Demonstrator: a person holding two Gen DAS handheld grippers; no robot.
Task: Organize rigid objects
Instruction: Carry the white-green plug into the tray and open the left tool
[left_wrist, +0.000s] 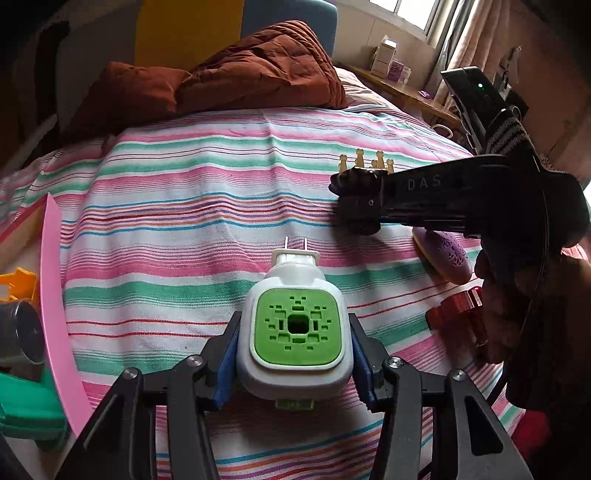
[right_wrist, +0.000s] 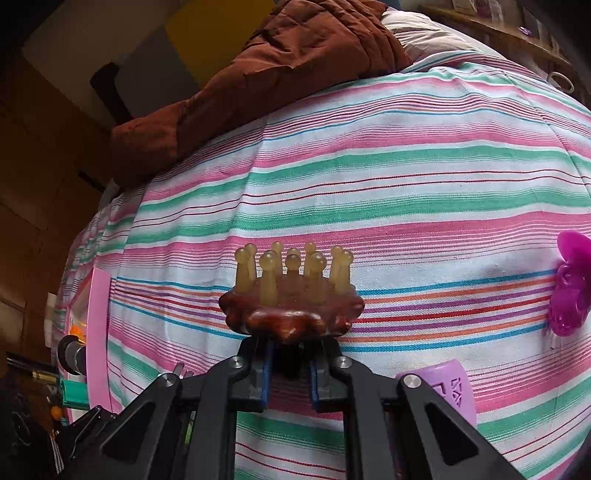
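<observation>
Left gripper (left_wrist: 293, 354) fingers (left_wrist: 226, 354) clamp white-green plug-in device (left_wrist: 293, 332) over striped bed sheet (left_wrist: 177, 221). Right gripper (right_wrist: 290, 369) fingers clenched on brown massage brush (right_wrist: 291, 314), pegs up.

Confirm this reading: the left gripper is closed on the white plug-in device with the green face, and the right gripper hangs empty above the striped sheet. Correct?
Not quite. The right gripper is not empty: the right wrist view shows it shut on a brown massager with amber prongs. The left gripper does grip the white plug-in device.
</observation>
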